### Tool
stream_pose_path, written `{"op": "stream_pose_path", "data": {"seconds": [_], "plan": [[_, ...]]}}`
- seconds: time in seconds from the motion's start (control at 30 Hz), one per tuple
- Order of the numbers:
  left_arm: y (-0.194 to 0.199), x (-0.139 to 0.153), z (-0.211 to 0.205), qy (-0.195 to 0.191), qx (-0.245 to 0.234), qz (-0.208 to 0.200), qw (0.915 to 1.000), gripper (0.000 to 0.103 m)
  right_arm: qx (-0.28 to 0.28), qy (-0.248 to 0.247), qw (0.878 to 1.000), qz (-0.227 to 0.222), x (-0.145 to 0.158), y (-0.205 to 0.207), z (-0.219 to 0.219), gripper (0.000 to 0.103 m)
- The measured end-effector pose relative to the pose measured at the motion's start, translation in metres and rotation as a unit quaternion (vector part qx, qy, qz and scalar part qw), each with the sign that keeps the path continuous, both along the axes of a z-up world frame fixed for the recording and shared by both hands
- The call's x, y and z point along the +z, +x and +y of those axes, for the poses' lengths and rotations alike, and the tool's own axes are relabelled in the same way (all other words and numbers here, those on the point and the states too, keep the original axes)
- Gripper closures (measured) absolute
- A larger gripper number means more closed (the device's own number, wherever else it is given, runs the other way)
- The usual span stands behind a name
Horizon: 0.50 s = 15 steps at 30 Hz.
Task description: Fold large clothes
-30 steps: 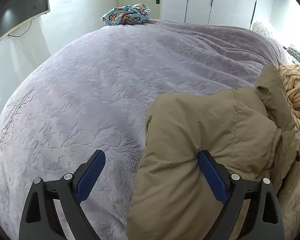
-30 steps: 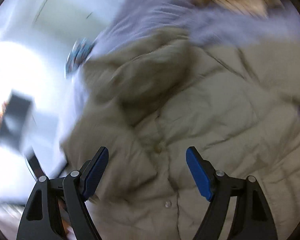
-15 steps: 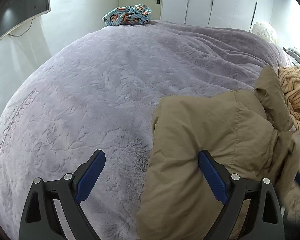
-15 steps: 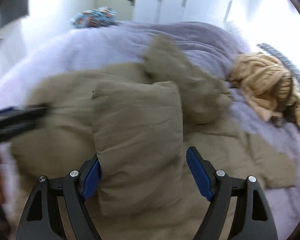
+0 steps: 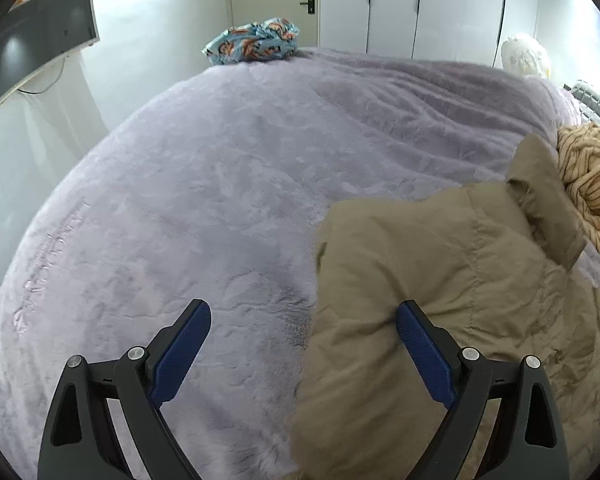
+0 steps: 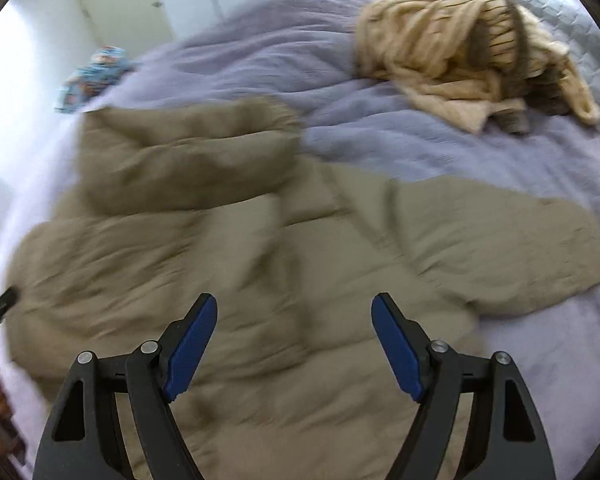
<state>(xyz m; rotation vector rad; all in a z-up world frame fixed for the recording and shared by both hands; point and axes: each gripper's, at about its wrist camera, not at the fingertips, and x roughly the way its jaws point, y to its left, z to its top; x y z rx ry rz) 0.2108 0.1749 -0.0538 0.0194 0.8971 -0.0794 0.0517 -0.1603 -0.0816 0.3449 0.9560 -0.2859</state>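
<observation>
A khaki padded jacket (image 6: 300, 240) lies spread on the purple bed cover (image 5: 220, 200). One sleeve (image 6: 500, 240) stretches to the right, and a bulky folded part (image 6: 188, 160) lies across the jacket's upper left. My right gripper (image 6: 294, 348) hovers over the jacket's middle. Its jaws are closing, wide apart, with the cloth below them and nothing pinched. In the left wrist view the jacket (image 5: 440, 300) fills the lower right. My left gripper (image 5: 302, 348) stands open over the jacket's left edge, with its right finger above the fabric.
A crumpled beige striped knit garment (image 6: 460, 48) lies at the far right of the bed. A blue patterned cloth (image 5: 256, 40) sits at the far edge. A wall screen (image 5: 32, 52) hangs on the left, with white wardrobe doors (image 5: 420, 4) behind.
The folded sleeve that sat between my right gripper's fingers now lies on the jacket, and that gripper has swung right. In the left view the jacket's edge has shifted right.
</observation>
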Motion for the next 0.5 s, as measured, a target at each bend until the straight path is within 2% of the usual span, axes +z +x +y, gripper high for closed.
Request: {"op": "stream_pose_path", "data": {"seconds": [0.07,0.1,0.13,0.2,0.3,0.37,0.5], "plan": [[-0.008,0.01,0.003,-0.011,-0.007,-0.007,0.9999,0.008,0.015,0.025,0.999,-0.013,-0.001,-0.005,0.01,0.049],[-0.014,0.014,0.003,-0.017,-0.013,-0.01,0.9997,0.008,0.018,0.035,0.999,-0.012,-0.001,-0.006,0.017,0.068],[-0.02,0.015,0.001,-0.021,-0.023,-0.009,0.9995,0.008,0.022,0.047,0.999,-0.005,-0.007,-0.004,0.022,0.072],[-0.027,0.009,-0.006,-0.014,-0.042,-0.002,0.999,0.008,0.025,0.061,0.998,0.013,-0.022,0.006,0.026,0.073],[-0.028,-0.016,-0.021,0.03,-0.06,0.013,0.9977,0.008,0.006,0.072,0.996,0.053,-0.059,0.025,0.014,0.073],[-0.025,-0.027,-0.018,0.021,-0.055,0.01,0.9982,0.003,-0.005,0.089,0.994,0.064,-0.07,0.028,0.006,0.074],[-0.02,-0.026,-0.011,0.005,-0.041,0.018,0.999,0.002,-0.013,0.113,0.992,0.053,-0.053,0.013,0.004,0.073]]}}
